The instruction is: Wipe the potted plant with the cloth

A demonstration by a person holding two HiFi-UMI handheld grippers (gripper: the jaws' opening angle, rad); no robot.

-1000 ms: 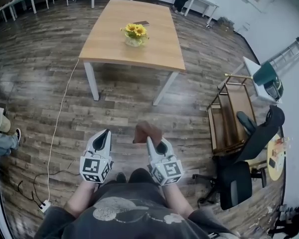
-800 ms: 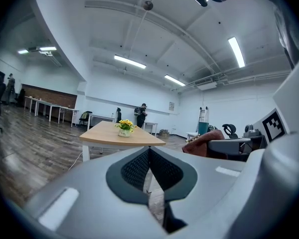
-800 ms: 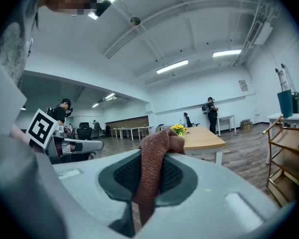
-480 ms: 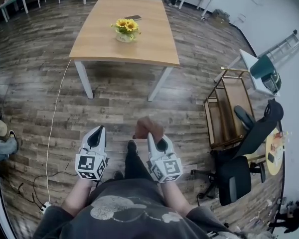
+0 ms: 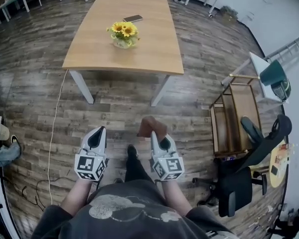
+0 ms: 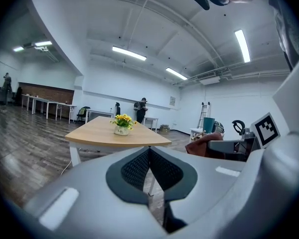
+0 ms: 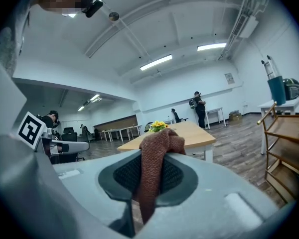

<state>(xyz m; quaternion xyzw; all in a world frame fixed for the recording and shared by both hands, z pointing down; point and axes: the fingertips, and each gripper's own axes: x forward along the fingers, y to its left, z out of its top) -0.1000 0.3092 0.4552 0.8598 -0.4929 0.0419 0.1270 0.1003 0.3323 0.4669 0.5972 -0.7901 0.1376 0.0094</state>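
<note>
Your right hand-held gripper is clamped on the cloth. Left hand-held gripper is closed and empty. The potted plant sits on the table, well ahead of both. No wiping yet; you've the approach left.

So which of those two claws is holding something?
The right gripper, pinching the reddish-brown cloth; the left gripper is shut on nothing.

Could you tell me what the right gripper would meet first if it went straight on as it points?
Probably the light wooden table: nothing but bare floor lies between it and the right gripper, which is shut on the reddish-brown knitted cloth. The potted yellow flowers stand further back.
</note>
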